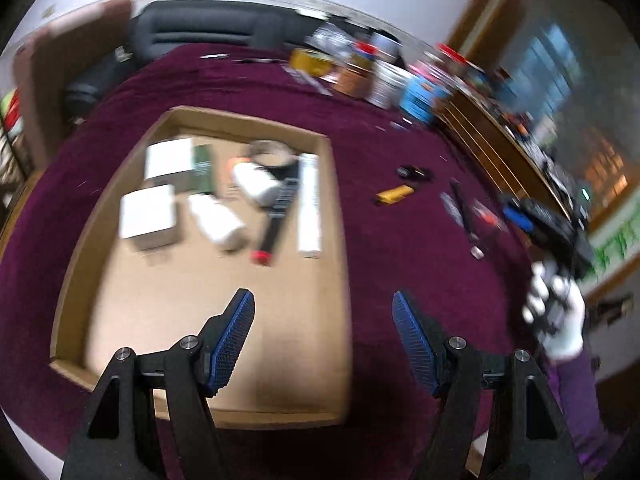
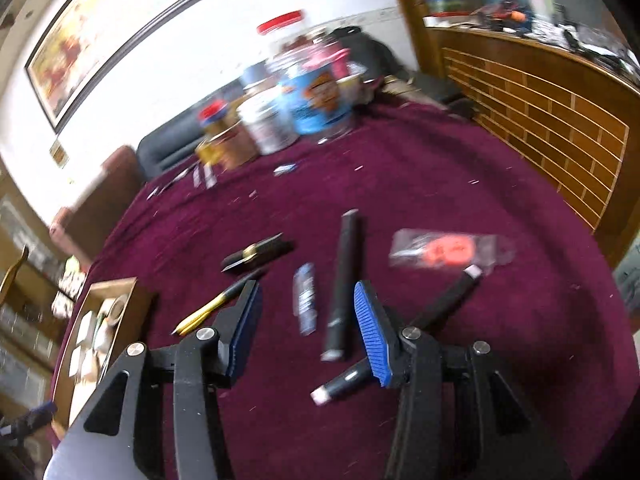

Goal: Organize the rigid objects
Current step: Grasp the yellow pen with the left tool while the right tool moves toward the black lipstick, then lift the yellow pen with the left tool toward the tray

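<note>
Maroon cloth [image 2: 400,200] covers the table beside wood panelling [image 2: 552,120].

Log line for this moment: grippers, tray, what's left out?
left gripper: open, empty, above cardboard tray | right gripper: open, empty, over loose items | black stick, yellow pen on cloth

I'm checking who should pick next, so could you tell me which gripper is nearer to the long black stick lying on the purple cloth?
Right. The right gripper hovers just above the long black stick, open and empty. The left gripper hangs over the cardboard tray, well aside.
</note>
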Available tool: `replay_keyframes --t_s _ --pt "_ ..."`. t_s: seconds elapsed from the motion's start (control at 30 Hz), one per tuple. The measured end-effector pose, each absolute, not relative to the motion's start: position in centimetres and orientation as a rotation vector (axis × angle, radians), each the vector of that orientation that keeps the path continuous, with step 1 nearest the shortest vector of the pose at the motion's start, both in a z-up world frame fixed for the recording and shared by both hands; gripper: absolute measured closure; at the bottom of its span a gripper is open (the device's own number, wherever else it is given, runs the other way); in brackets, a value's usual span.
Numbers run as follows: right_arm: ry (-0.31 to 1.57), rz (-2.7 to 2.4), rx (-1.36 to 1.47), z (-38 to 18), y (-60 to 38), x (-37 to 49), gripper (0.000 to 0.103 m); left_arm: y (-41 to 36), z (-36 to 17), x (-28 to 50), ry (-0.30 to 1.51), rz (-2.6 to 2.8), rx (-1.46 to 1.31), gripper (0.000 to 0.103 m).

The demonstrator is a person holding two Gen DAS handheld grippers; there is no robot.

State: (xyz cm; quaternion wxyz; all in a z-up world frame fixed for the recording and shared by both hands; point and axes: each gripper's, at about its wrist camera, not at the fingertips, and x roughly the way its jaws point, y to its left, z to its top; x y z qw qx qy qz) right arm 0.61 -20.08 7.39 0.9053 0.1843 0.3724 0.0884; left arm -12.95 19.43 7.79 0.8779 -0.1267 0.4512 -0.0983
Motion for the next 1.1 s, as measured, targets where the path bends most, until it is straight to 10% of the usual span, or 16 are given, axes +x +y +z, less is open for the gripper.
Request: replay_keyframes --t_s 0.87,0.97,1.03,1.1 --pt "0.726 0.204 0.641 4.6 -25.7 4.7 0.053 2.7 1.7 6.6 1.09 -0.284 0.117 0.039" --pt "0.727 0.198 0.647 4.5 -25.8 4.8 0.053 2.2 1.2 6.3 1.067 -0.284 0.185 0.056" --pt "0.737 0.194 0.651 4.3 -25.9 4.8 0.053 2.4 1.4 5.8 1.056 -0.305 0.184 0.092" --pt "0.75 0.195 0.661 4.0 -25.9 5.0 0.053 2.9 1.6 4.8 1.076 -0.341 0.16 0.094"
